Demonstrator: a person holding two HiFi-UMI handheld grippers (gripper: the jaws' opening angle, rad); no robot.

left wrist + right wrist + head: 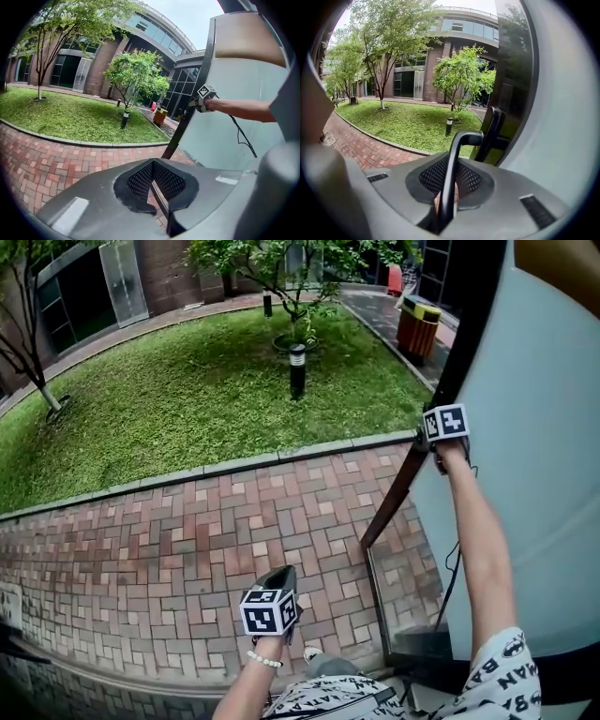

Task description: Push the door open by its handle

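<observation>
The door [539,409] is a tall frosted-glass leaf with a dark edge, standing swung out over the paving at the right. In the right gripper view its black bar handle [452,159] runs up between the pads and bends over at the top. My right gripper [449,190] is shut on that bar, and it also shows at the door's edge as the right gripper [442,429] and the right gripper [199,100]. My left gripper [279,576] hangs low over the bricks, well clear of the door. The left gripper [152,182] is shut with nothing in it.
Red brick paving [187,540] lies beyond the doorway, with a kerb and a lawn [187,381] behind it. A black bollard lamp [297,369], a tree [281,268] and an orange bin [418,329] stand further out. A shoe [312,653] shows at the threshold.
</observation>
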